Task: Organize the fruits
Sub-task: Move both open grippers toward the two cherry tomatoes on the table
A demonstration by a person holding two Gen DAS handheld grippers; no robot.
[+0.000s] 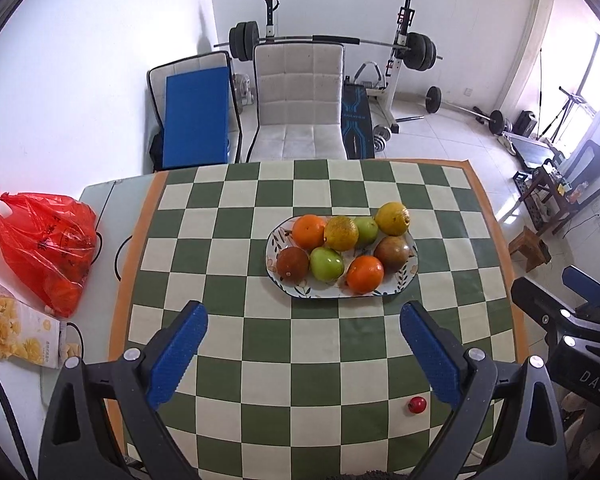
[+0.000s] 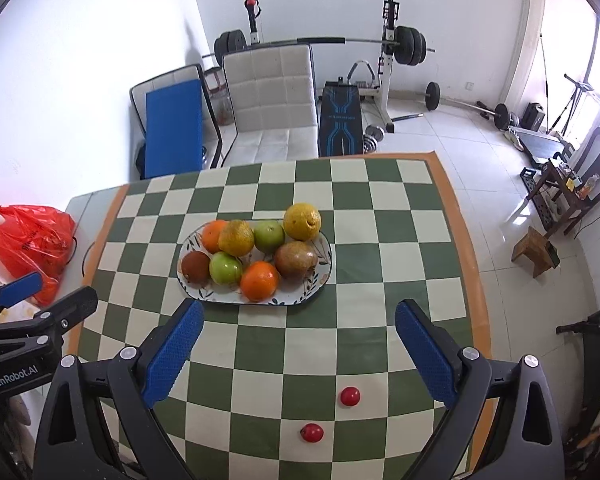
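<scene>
Fruits heaped on an oval plate [image 2: 324, 276] sit mid-surface on a green-checked cloth [image 2: 364, 280]; two small red fruits [image 2: 349, 396] lie near the front edge. Left tool [image 1: 302, 350] and right tool [image 2: 298, 346] gape wide, empty. Beyond the far edge: chair [image 1: 298, 100], barbell rack [image 1: 400, 48].

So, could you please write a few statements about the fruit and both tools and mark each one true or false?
1. The plate holds eight fruits. True.
2. Both tools, left and right, are open and empty. True.
3. Two small red fruits lie on the plate. False: they lie on the cloth, nearer the tools.
4. The red bag sits right of the plate. False: it sits left.
</scene>
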